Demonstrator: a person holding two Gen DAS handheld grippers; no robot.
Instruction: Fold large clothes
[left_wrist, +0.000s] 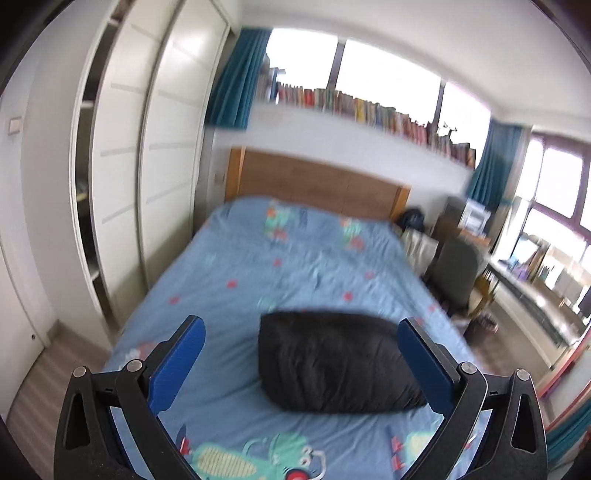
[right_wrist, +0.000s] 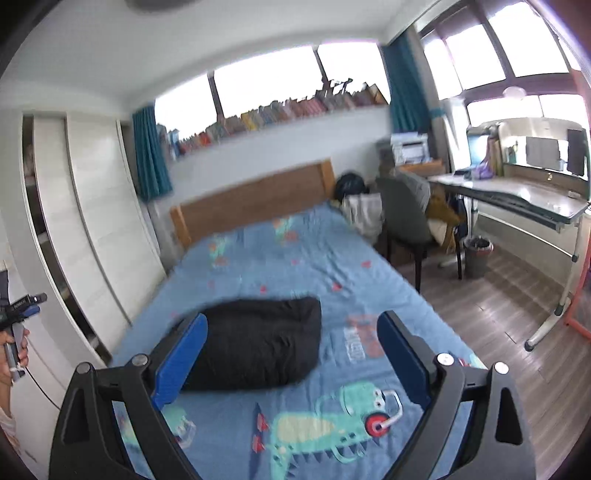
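Both claws sit wide apart in front of me, blue pads spread and nothing between them. On my left feed the left claw (left_wrist: 301, 363) is held above the bed (left_wrist: 229, 295), touching nothing, and the black folded garment (left_wrist: 332, 363) shows in the gap between its fingers, lying lower down on the blue cartoon-print bedspread, its right edge running behind the right-hand pad. On my right feed the right claw (right_wrist: 293, 360) is just as wide and also holds nothing; here the black folded garment (right_wrist: 258, 343) lies toward the left of the gap, its left end hidden behind the left-hand pad, with bare bedspread and a green crocodile print (right_wrist: 332, 421) filling the rest. The bundle looks compact, a rounded rectangle, resting near the foot half of the bed and well short of the wooden headboard (left_wrist: 317, 181). Only the right feed gives me the desk (right_wrist: 517, 195) with monitors by the side window, the chair (right_wrist: 406, 218) beside the bed and the small bin (right_wrist: 478, 254) on the wood floor; at its far left edge I also see part of the other handheld tool in a hand (right_wrist: 14, 347). The left feed shows more of the white wardrobe doors (left_wrist: 147, 158). Both feeds show the row of books (left_wrist: 369, 107) along the window ledge and the teal curtains (left_wrist: 240, 81).
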